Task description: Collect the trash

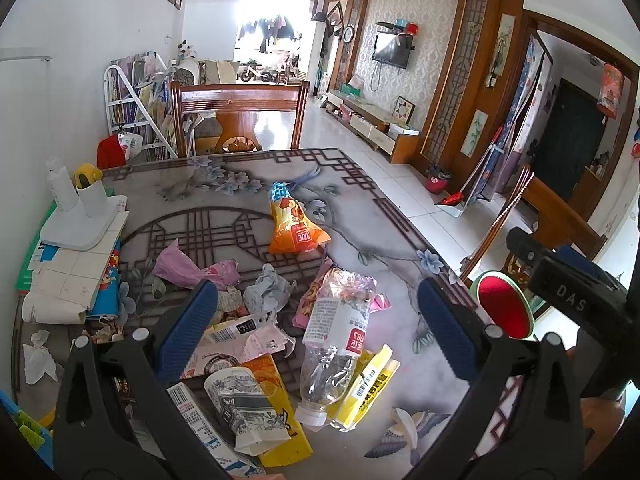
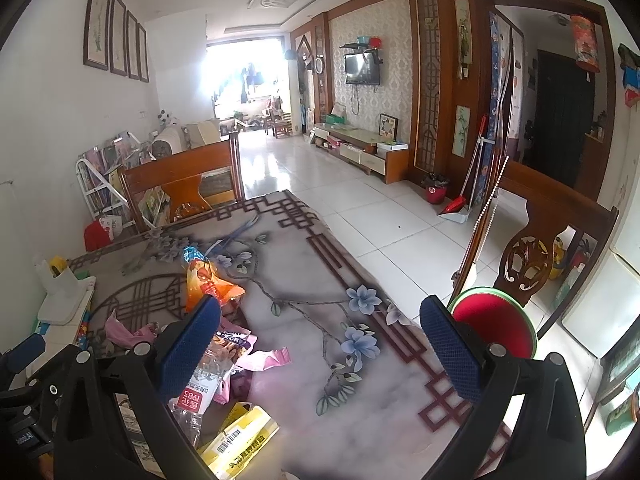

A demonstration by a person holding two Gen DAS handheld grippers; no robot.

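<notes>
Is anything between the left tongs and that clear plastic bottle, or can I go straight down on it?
Nothing visible blocks it. The left tongs are open, with the crushed bottle lying uncovered between the pads on top of the wrappers. A yellow box touches its lower side.

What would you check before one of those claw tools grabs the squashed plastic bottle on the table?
1. Left gripper open: ok, jaws spread wide, nothing held.
2. Right gripper open and free: ok.
3. Plastic bottle between the left fingers: ok, it lies lengthwise in the gap.
4. Bottle free of other trash: not ok, it rests on a yellow wrapper and pink wrappers crowd it.
5. Bottle cap on: ok.
6. Bin for the trash in reach: cannot tell.
</notes>
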